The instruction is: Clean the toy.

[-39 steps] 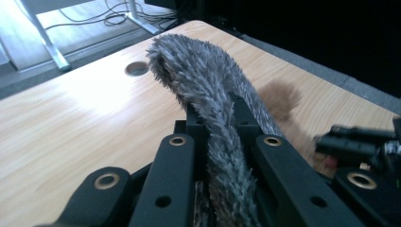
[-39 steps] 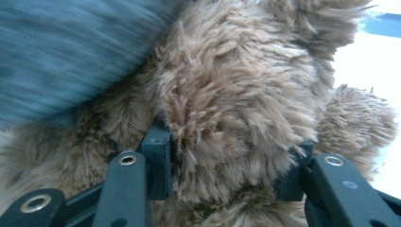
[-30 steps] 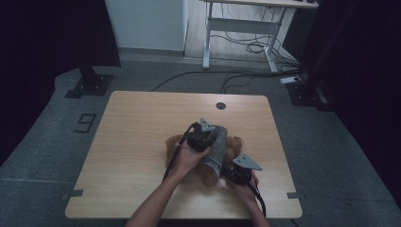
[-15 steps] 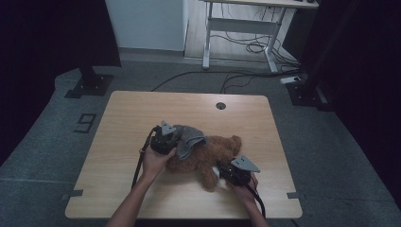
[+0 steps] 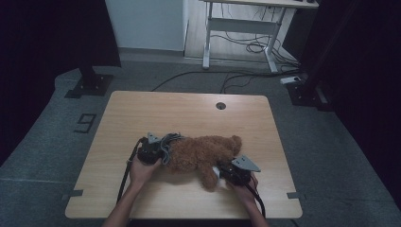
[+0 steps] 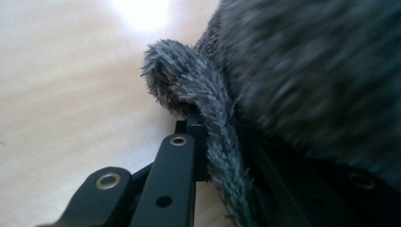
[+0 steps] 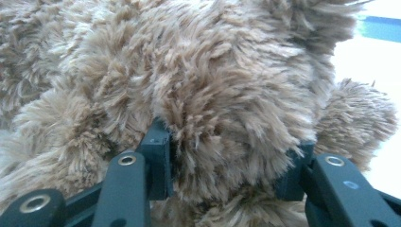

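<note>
We pin a brown teddy [image 5: 203,151] on the table [image 5: 189,109], our right gripper [image 7: 227,187] with jaws spread around a clump of its fur. Our left gripper [image 6: 213,156] pinches grey cloth [image 6: 208,109] draped over its far jaw.
</note>
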